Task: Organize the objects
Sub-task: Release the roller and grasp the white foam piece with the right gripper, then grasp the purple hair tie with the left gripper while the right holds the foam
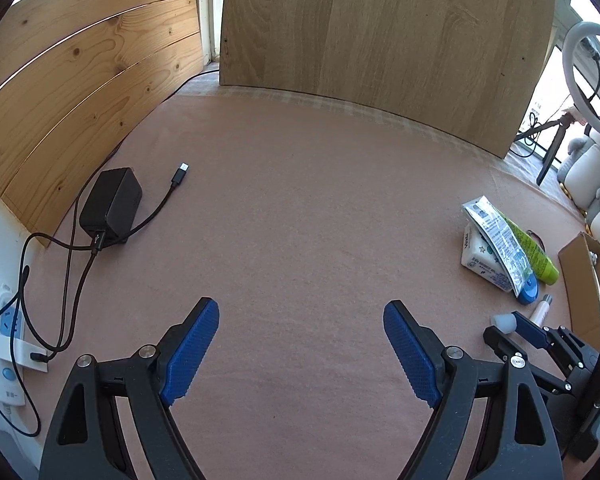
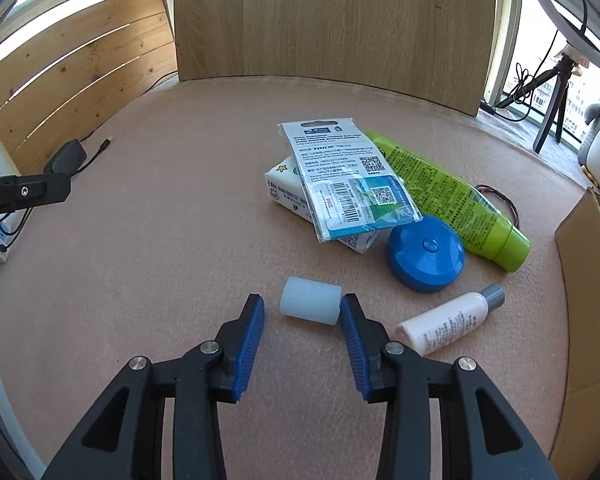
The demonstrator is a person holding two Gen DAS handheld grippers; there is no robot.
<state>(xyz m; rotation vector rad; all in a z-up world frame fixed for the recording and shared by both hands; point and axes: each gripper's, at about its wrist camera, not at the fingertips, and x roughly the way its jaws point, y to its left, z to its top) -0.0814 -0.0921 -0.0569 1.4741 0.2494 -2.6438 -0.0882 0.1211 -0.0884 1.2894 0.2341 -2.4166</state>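
The right gripper [image 2: 302, 310] hangs low over the pink worktop [image 2: 160, 240] with its fingers [image 2: 252, 340] partly apart and gripping nothing; a small white cap [image 2: 311, 305] lies on its side just ahead of the tips, its end against the right fingertip. Beyond it sit a blue round box [image 2: 425, 254], a green tube [image 2: 448, 196], a printed packet [image 2: 348, 180] lying across a tissue pack [image 2: 284, 188], and a small white bottle [image 2: 448, 322] just right of the fingers. The left gripper [image 1: 301, 316] holds its fingers [image 1: 194, 344] wide and empty over bare worktop, a black charger [image 1: 110, 206] far off to their left.
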